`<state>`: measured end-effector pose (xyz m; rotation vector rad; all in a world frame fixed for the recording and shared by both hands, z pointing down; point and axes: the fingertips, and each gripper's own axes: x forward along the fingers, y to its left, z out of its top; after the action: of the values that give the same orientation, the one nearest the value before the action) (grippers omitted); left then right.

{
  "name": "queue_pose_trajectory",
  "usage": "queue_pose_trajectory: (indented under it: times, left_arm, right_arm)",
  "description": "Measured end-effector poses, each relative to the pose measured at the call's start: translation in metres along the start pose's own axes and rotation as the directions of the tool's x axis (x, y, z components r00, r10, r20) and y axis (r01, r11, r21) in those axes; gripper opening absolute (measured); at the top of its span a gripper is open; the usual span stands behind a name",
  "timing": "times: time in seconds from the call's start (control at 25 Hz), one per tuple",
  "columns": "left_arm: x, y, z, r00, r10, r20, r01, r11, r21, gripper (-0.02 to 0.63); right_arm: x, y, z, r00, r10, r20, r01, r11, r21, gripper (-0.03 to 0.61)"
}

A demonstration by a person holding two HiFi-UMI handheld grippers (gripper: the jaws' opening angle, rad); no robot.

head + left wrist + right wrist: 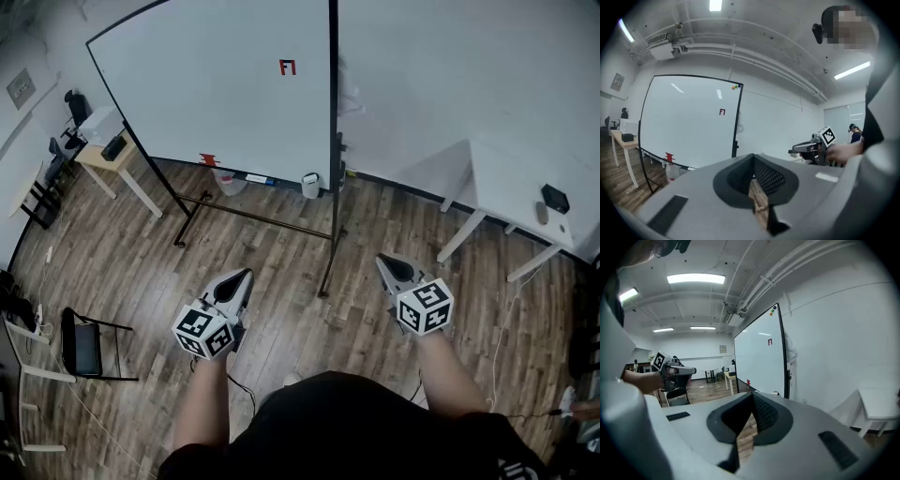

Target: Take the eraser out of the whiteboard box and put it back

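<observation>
A whiteboard (220,89) on a black stand faces me across the wood floor. On its bottom ledge near the right post sits a small white box (309,185), also seen as a small white shape in the right gripper view (775,393). I cannot see an eraser in any view. My left gripper (247,275) is held low in front of me, well short of the board, with its jaws shut and empty (753,156). My right gripper (382,262) hovers level with it to the right, and its jaws also meet at the tip with nothing between them (752,395).
A spray bottle with a red trigger (223,178) hangs from the ledge beside a marker (255,178). The stand's black crossbar (253,214) lies on the floor. A small wooden table (105,155) and a folding chair (82,347) are left; a white table (525,187) is right.
</observation>
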<state>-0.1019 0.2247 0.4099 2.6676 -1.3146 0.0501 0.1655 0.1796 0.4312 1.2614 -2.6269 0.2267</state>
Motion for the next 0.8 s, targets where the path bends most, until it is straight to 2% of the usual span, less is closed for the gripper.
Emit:
queue_pose_trajectory:
  times: [0.36, 0.8]
  left_arm:
    - [0.011, -0.004, 0.000, 1.000, 0.007, -0.005, -0.007, 1.000, 0.005, 0.011]
    - [0.033, -0.018, 0.003, 0.999, 0.038, -0.014, -0.038, 0.999, 0.035, 0.011]
  right_arm:
    - [-0.002, -0.009, -0.001, 1.000, 0.017, 0.004, -0.017, 1.000, 0.002, -0.005]
    - [-0.002, -0.026, 0.002, 0.997, 0.075, 0.012, -0.075, 0.997, -0.009, -0.003]
